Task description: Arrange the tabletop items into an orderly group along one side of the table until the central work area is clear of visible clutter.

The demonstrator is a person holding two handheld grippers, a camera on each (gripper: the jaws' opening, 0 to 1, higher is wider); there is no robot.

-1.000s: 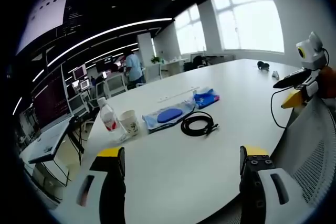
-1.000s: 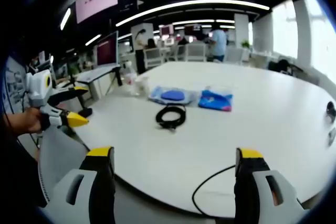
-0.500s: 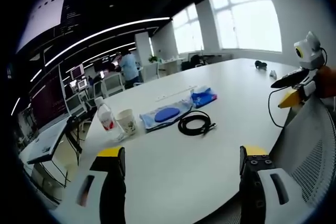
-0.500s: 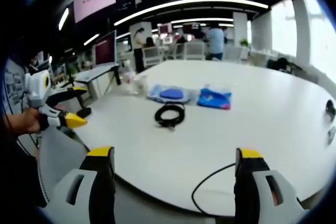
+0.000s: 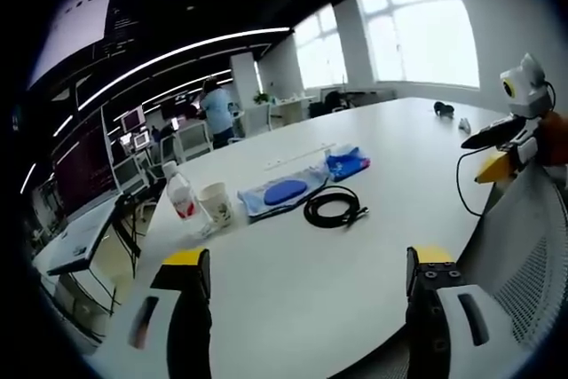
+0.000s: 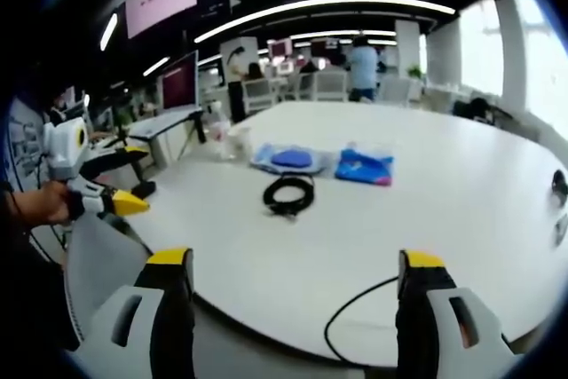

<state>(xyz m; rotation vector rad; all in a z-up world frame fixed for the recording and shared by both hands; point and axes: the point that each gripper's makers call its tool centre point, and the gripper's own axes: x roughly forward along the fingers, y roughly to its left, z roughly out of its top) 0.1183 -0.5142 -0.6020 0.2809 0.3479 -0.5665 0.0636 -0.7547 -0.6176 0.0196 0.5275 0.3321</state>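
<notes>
- Hovering at the near edge of the white surface [image 5: 355, 290], left gripper [image 5: 306, 308] has its jaws wide, nothing between them.
- Right gripper [image 6: 293, 312], same deal: jaws wide apart and empty.
- Black coiled cable [image 5: 333, 209] is the landmark, lying mid-surface.
- Just behind the cable: blue pad [image 5: 285, 193] and blue pouch [image 5: 347, 164].
- Left of the cable: paper cup [image 5: 216, 205] with a water bottle [image 5: 181, 197] just beside it.

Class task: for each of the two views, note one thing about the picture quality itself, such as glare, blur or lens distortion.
Left gripper view: the windows are blown out to white, and the fisheye bends the table edge into a curve. Right gripper view: softer overall, with the coiled black cable and blue pouch slightly blurred, and the ceiling light strips bowed into arcs.
</notes>
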